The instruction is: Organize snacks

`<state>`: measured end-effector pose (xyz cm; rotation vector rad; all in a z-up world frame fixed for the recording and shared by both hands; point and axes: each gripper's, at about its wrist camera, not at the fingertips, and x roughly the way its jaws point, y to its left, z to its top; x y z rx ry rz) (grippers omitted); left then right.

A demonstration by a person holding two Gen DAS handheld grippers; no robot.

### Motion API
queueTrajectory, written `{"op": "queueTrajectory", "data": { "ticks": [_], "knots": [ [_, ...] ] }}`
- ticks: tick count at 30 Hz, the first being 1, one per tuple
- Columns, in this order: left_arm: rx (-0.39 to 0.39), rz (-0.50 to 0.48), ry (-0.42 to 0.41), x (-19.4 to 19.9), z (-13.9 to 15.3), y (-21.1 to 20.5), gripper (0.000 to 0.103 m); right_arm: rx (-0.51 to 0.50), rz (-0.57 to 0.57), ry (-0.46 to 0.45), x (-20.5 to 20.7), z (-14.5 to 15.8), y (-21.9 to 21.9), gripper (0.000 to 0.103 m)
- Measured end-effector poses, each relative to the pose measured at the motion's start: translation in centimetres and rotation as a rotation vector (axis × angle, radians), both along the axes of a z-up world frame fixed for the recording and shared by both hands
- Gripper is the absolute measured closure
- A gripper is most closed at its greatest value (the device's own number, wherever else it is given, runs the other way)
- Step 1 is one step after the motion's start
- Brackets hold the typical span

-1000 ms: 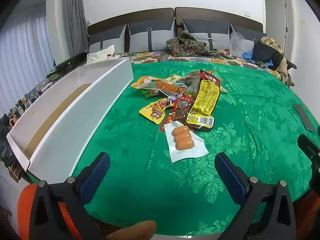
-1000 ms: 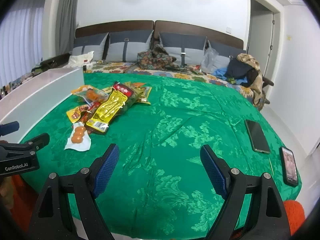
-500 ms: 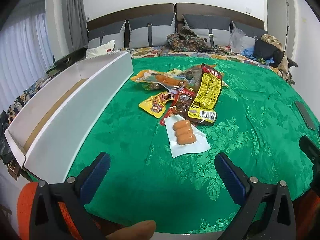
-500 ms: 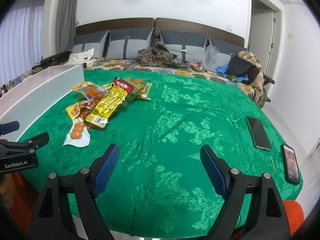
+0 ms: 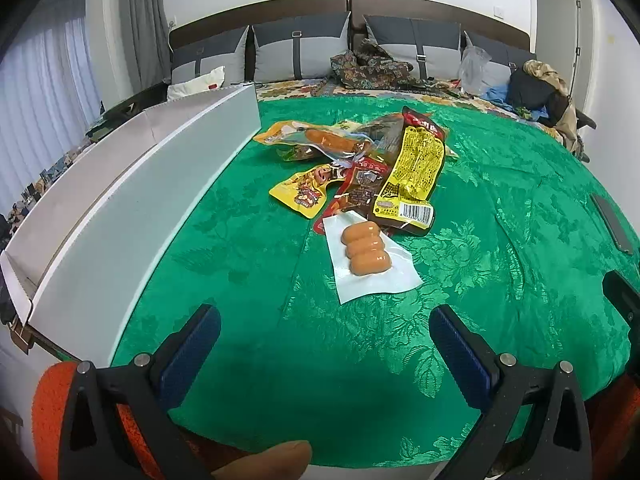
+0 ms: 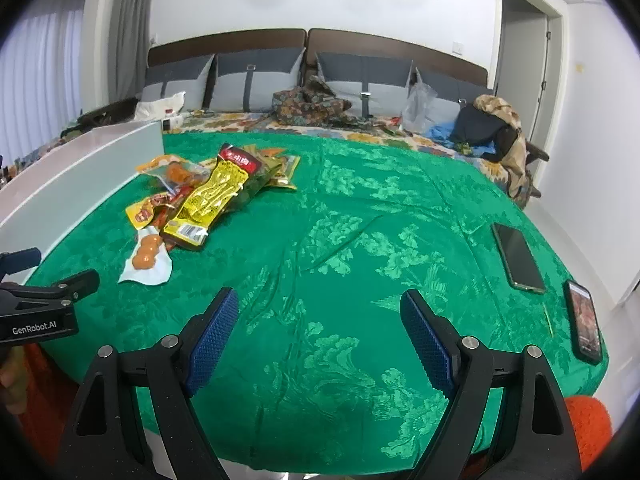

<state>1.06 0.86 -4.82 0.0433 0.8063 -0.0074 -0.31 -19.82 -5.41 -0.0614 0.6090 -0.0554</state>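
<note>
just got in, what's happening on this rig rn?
A person holds two grippers over a bed with a green cover. Both the left gripper and the right gripper are open and empty. A pile of snack packets lies untouched beside a long white box, with the sausage pack nearest the left gripper. Nothing is sorted yet. Two phones lie at the right edge.

snack pile [image 5: 372, 168] mid-bed — box [image 5: 132, 200] left, phones [image 6: 520, 258] right.

Bright, even indoor light; sharp centre, heavy fisheye edge warping
</note>
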Motion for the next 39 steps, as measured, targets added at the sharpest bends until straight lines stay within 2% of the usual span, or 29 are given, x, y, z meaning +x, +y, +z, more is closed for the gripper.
{"op": "queueTrajectory", "data": {
  "ticks": [9,14,19,21,22,25,27,32,37,39],
  "knots": [
    [-0.001,0.005,0.043,1.1,-1.5,0.5,0.0,-0.012,0.004,0.023,0.6,-0.9,0.2,0.017],
    [-0.035,0.034,0.121,3.6,-3.4,1.7,0.0,-0.005,0.016,0.077,1.1,-2.0,0.2,0.017],
    [-0.064,0.072,0.219,5.3,-5.7,2.9,0.0,0.076,0.072,0.167,1.8,-3.2,0.1,0.017],
    [-0.04,0.072,0.21,5.3,-5.9,2.9,0.0,0.135,0.088,0.203,2.6,-3.4,0.0,0.017],
    [-0.055,0.076,0.215,5.3,-6.0,3.2,0.0,0.154,0.091,0.213,3.0,-3.4,0.0,0.017],
    [-0.05,0.072,0.198,5.0,-6.2,3.5,0.0,0.221,0.116,0.257,6.2,-3.2,0.7,0.017],
    [-0.045,0.06,0.183,4.7,-6.1,3.5,0.0,0.255,0.14,0.3,9.7,-2.8,1.8,0.017],
    [-0.044,0.022,0.168,4.7,-5.9,3.8,0.0,0.291,0.176,0.351,17.7,-1.8,6.0,0.017],
    [-0.043,-0.008,0.157,4.9,-5.8,4.1,0.0,0.369,0.082,0.388,23.5,-2.6,9.0,0.017],
    [-0.043,-0.025,0.157,4.9,-5.8,4.2,0.0,0.33,0.03,0.433,24.7,-3.7,10.0,0.017]
  ]
}}
